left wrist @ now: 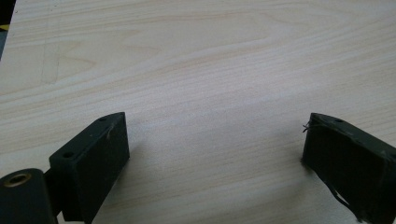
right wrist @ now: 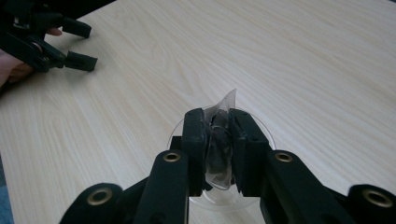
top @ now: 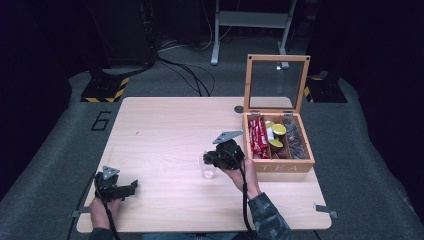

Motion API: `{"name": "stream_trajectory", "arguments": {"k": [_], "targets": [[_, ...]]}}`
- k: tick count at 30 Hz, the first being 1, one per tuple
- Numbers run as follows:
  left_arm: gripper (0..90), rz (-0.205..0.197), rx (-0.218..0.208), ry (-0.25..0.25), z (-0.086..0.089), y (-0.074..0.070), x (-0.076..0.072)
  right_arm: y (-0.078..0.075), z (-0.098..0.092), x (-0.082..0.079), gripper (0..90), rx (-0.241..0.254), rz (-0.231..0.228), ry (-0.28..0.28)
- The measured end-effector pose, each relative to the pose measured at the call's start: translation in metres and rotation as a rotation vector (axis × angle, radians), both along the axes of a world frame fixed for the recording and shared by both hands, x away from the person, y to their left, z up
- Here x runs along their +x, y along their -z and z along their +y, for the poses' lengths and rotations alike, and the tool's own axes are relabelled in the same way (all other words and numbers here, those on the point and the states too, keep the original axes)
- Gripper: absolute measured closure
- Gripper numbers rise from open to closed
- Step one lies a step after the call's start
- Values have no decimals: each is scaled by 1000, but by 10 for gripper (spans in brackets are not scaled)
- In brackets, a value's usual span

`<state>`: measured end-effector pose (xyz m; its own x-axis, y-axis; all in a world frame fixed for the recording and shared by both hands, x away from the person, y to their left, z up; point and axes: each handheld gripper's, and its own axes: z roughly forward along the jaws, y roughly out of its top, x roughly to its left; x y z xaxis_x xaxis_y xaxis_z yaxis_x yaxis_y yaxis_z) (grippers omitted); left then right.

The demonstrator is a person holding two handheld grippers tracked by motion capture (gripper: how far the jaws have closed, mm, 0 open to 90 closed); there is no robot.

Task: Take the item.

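Observation:
My right gripper (top: 207, 159) (right wrist: 218, 117) is shut on a clear sachet (right wrist: 219, 144) with dark contents, held upright just above a clear plastic cup (top: 208, 171) (right wrist: 269, 136) near the table's middle. The sachet's tip pokes up between the jaws, and its lower end hangs inside the cup's rim. My left gripper (top: 133, 186) (left wrist: 215, 135) (right wrist: 87, 46) rests low over bare wood at the front left, jaws wide open and holding nothing.
A wooden tea box (top: 280, 166) with its glass lid (top: 276, 82) raised stands right of the cup. It holds red packets (top: 258, 136), yellow pods (top: 277, 131) and dark sachets (top: 295, 137). The light wooden table (top: 165, 125) has metal clips at its front corners.

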<state>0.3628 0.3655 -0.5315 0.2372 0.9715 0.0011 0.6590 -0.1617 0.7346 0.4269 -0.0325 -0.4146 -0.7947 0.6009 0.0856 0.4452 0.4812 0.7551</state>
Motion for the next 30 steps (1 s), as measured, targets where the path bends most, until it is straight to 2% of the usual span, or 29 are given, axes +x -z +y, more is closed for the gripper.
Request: {"name": "stream_trajectory", "arguments": {"k": [9, 15, 18, 23, 24, 25, 27, 28, 30], "targets": [[70, 1, 1, 1, 0, 0, 0, 9, 6, 2, 765, -34, 16, -1], [70, -6, -3, -3, 0, 0, 0, 9, 6, 1, 759, -44, 17, -2], [70, -6, -3, -3, 0, 0, 0, 9, 7, 1, 691, -38, 1, 2], [70, -6, -2, -3, 0, 0, 0, 8, 5, 2, 521, -34, 7, 6], [70, -6, -2, -3, 0, 0, 0, 8, 5, 2, 521, -34, 7, 6], [70, -5, -2, -3, 0, 0, 0, 7, 5, 2, 405, -30, 3, 13], [69, -6, -1, -3, 0, 0, 0, 5, 4, 1, 329, -21, -5, 12], [70, -6, -1, -3, 0, 0, 0, 5, 4, 1, 329, -21, -5, 12], [69, -5, -1, -3, 0, 0, 0, 0, 1, -3, 231, -21, -16, 14]]}}
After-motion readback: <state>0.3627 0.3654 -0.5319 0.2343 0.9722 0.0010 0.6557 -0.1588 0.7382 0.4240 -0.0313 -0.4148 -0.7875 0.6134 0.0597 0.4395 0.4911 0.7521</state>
